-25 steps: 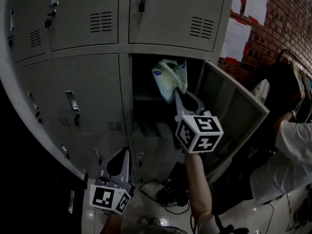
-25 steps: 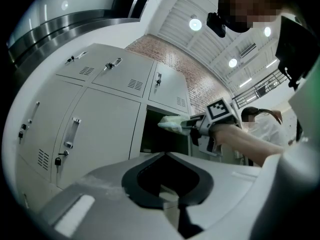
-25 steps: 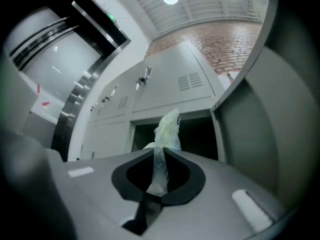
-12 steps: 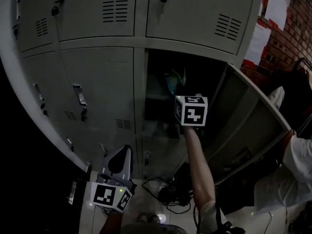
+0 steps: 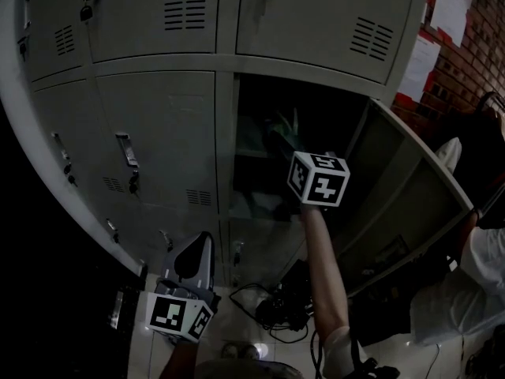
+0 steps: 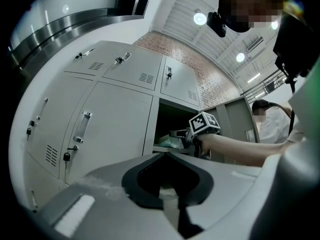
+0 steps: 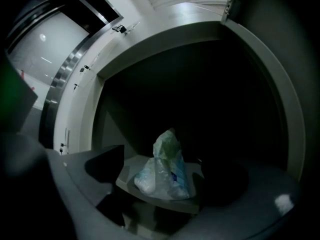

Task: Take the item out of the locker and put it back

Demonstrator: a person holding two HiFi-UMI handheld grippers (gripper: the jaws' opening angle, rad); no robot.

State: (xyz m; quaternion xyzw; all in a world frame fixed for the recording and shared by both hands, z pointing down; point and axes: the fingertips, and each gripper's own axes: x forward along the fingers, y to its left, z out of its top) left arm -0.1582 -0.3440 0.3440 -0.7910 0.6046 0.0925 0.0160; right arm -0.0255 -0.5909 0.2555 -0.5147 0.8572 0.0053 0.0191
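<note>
At the lower left of the head view, my left hand-held gripper [image 5: 201, 245] hangs low in front of the closed doors [image 5: 158, 140], jaws together with nothing in them. Nearer the centre, my right hand-held gripper [image 5: 281, 144] reaches into the open locker [image 5: 227, 148]. Its jaws have just been opening and now stand wide, with the plastic bag [image 7: 165, 169] between them but not touched. The bag sits upright on the locker's shelf [image 7: 150, 200], and the door [image 5: 394, 180] is swung out at the right
</note>
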